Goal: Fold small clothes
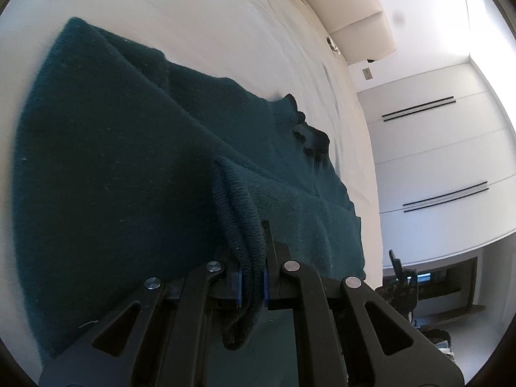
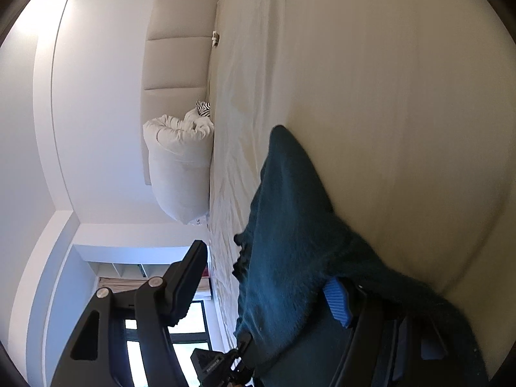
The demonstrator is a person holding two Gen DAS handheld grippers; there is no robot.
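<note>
Dark teal knitted sweater [image 1: 135, 167] spread on the white bed sheet [image 1: 225, 25], one fold in progress. The left gripper [image 1: 251, 285] pinches a ribbed cuff or hem between its blue pads. The right gripper [image 2: 261, 290] stands spread, its far finger under a draped sweater edge. Judged next: carry the pinched edge across the body, lay it flat, then release.

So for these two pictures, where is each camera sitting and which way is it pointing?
Left wrist: on the left gripper, looking along its fingers across the teal sweater on the white bed; fingers pinch a ribbed edge.
Right wrist: on the right gripper, facing the headboard and pillow; fingers spread, sweater between them.
Shared: sweater, bed, headboard.
</note>
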